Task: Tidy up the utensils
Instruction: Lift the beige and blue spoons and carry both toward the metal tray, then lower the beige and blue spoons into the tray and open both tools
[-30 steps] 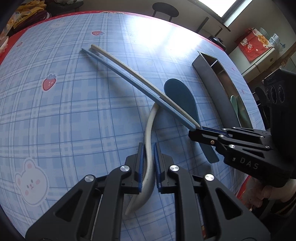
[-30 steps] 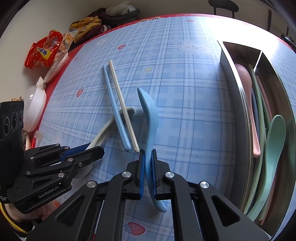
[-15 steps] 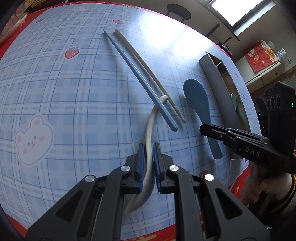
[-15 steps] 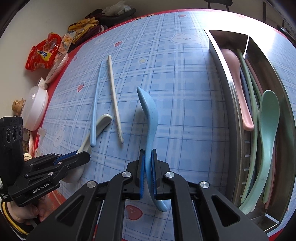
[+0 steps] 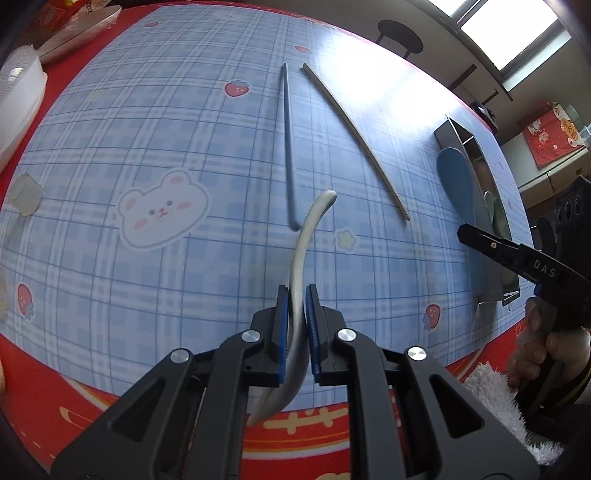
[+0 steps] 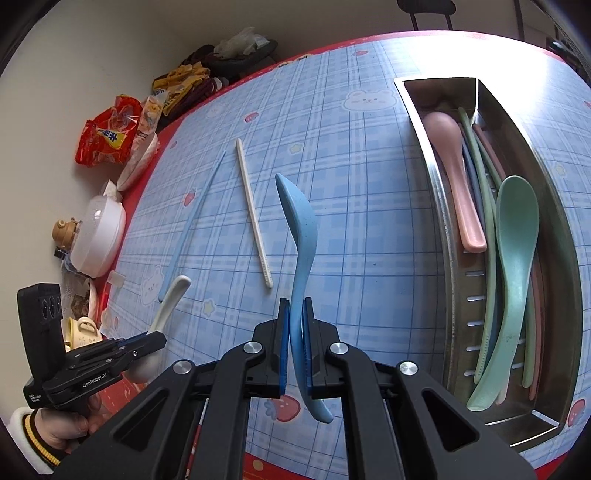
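My left gripper (image 5: pixel 295 291) is shut on a white spoon (image 5: pixel 308 236) and holds it above the table; it also shows in the right wrist view (image 6: pixel 168 306). My right gripper (image 6: pixel 295 304) is shut on a blue spoon (image 6: pixel 301 229), lifted left of the steel utensil tray (image 6: pixel 447 236); the spoon also shows in the left wrist view (image 5: pixel 456 184). A blue chopstick (image 5: pixel 288 140) and a white chopstick (image 5: pixel 354 129) lie apart on the blue plaid tablecloth. The tray holds a pink spoon (image 6: pixel 454 177), a green spoon (image 6: pixel 513 243) and several chopsticks.
Snack bags (image 6: pixel 107 136), a white lidded container (image 6: pixel 98 236) and a small cup (image 6: pixel 83 328) crowd the table's left edge. A black stool (image 5: pixel 400 35) stands beyond the far edge. The red table border (image 5: pixel 303 424) runs beneath my left gripper.
Both grippers have pulled back and up with their spoons. The two chopsticks, which lay across the white spoon, now lie apart on the cloth. The tray is nearer my right gripper.
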